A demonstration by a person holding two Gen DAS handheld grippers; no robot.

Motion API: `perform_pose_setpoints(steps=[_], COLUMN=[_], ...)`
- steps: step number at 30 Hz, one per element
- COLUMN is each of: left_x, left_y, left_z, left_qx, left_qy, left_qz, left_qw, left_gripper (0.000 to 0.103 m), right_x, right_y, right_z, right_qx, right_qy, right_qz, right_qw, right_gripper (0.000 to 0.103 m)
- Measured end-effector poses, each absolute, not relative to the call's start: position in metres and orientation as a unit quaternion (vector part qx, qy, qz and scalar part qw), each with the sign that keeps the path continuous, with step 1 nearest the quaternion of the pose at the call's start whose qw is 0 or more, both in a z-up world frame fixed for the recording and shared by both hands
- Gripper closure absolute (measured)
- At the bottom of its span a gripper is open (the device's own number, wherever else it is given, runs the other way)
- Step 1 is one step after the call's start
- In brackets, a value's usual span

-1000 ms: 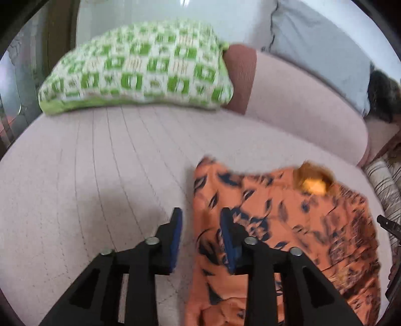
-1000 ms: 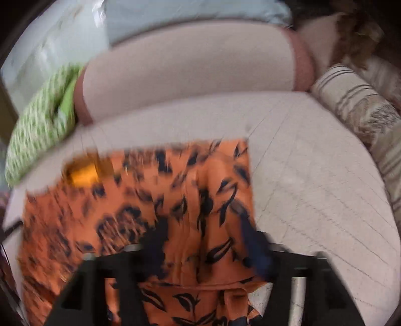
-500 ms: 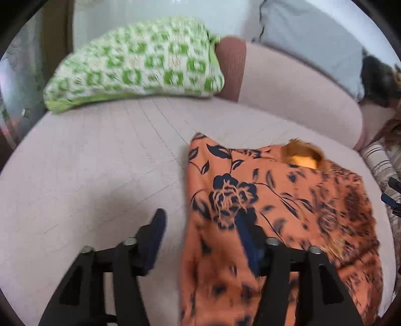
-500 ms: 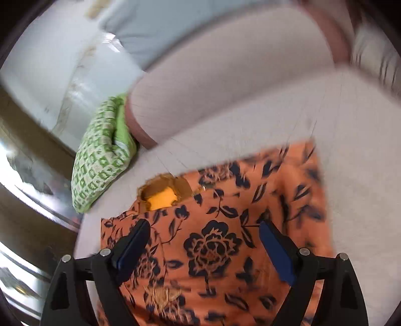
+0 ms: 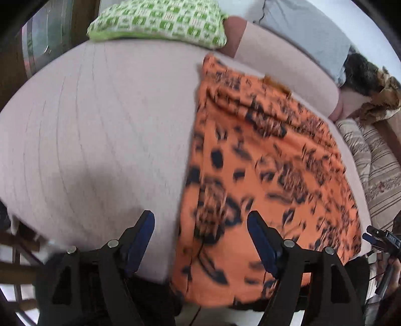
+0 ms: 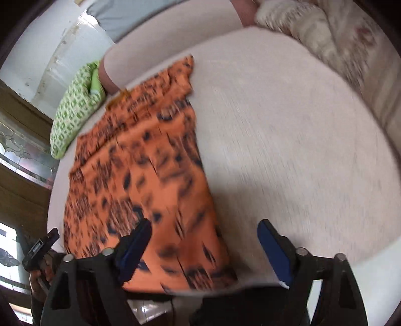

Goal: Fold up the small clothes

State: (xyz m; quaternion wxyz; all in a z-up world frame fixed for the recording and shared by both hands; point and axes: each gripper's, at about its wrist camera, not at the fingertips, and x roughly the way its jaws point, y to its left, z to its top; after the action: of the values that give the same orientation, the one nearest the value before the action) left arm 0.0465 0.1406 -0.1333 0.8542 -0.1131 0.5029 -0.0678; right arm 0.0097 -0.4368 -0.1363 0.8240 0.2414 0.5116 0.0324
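An orange garment with a dark floral print lies spread on the pale pink sofa seat, its near hem hanging at the seat's front edge. My left gripper hovers over the garment's near left edge, jaws opening, pads clear of the cloth. In the right wrist view the same garment fills the left half of the seat. My right gripper hangs above its near right corner, jaws closing but still wide, nothing pinched. Both views are motion-blurred.
A green-and-white checked cushion rests at the seat's far left against the backrest. A grey-blue cloth drapes over the backrest. Striped beige cushions crowd the right end. Floor and dark wooden furniture show below the front edge.
Both grippers have drawn back toward the sofa's front edge, so the whole garment now shows. The left jaws have widened from a narrow gap. The right jaws widened, then narrowed a little.
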Motion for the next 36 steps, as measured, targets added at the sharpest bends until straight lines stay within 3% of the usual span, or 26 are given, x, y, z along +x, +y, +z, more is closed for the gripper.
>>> perform_pose_setpoints(steps=[1,2,7,8,9,13,14,15,17,18,19,20,21,29,35,36], left_x=[0.042,0.039,0.027,0.024,0.021,0.014,0.016,0.019,0.020,0.018,0.018,0.018,0.018,0.003,0.022,0.021], left_y=[0.140,0.139,0.135,0.132,0.130,0.130,0.131,0.131,0.130,0.130,0.131,0.133,0.138,0.156,0.150,0.151], left_z=[-0.137,-0.139,-0.144,-0.143,-0.142,-0.141,-0.145,-0.153,-0.161,-0.159,-0.159,-0.158,-0.155,-0.080,-0.148,-0.150], left_qx=[-0.113,-0.114,-0.120,-0.118,-0.119,-0.123,-0.126,-0.131,-0.133,-0.128,-0.119,-0.108,-0.128,-0.157,-0.144,-0.155], left_qy=[0.504,0.509,0.516,0.515,0.511,0.508,0.515,0.529,0.544,0.537,0.538,0.541,0.539,0.452,0.538,0.535], left_qz=[-0.067,-0.065,-0.065,-0.063,-0.066,-0.067,-0.066,-0.066,-0.069,-0.067,-0.059,-0.055,-0.072,-0.092,-0.058,-0.049], left_qw=[0.853,0.851,0.846,0.847,0.849,0.850,0.845,0.836,0.826,0.831,0.832,0.832,0.829,0.873,0.828,0.829], left_gripper=[0.026,0.026,0.026,0.026,0.026,0.026,0.026,0.026,0.028,0.033,0.059,0.083,0.097,0.097,0.092,0.090], right_x=[0.008,0.008,0.002,0.001,0.000,-0.004,-0.003,0.000,-0.003,-0.003,-0.004,-0.004,-0.003,-0.029,-0.019,-0.019], right_y=[-0.436,-0.433,-0.420,-0.417,-0.414,-0.409,-0.411,-0.414,-0.418,-0.417,-0.416,-0.414,-0.411,-0.412,-0.424,-0.421], right_z=[-0.140,-0.144,-0.154,-0.152,-0.150,-0.145,-0.150,-0.159,-0.161,-0.160,-0.160,-0.161,-0.162,-0.108,-0.162,-0.161], right_qx=[0.246,0.245,0.241,0.242,0.237,0.242,0.237,0.247,0.263,0.261,0.260,0.258,0.262,0.308,0.336,0.336], right_qy=[0.514,0.519,0.523,0.522,0.524,0.507,0.513,0.526,0.519,0.521,0.522,0.525,0.535,0.457,0.501,0.497], right_qz=[0.036,0.040,0.041,0.051,0.054,0.044,0.024,0.020,0.025,0.030,0.036,0.044,0.053,0.081,0.020,0.022], right_qw=[0.821,0.818,0.817,0.816,0.816,0.826,0.824,0.814,0.813,0.812,0.812,0.810,0.802,0.831,0.797,0.800], right_gripper=[0.041,0.044,0.047,0.053,0.067,0.066,0.064,0.053,0.050,0.049,0.054,0.067,0.093,0.093,0.074,0.056])
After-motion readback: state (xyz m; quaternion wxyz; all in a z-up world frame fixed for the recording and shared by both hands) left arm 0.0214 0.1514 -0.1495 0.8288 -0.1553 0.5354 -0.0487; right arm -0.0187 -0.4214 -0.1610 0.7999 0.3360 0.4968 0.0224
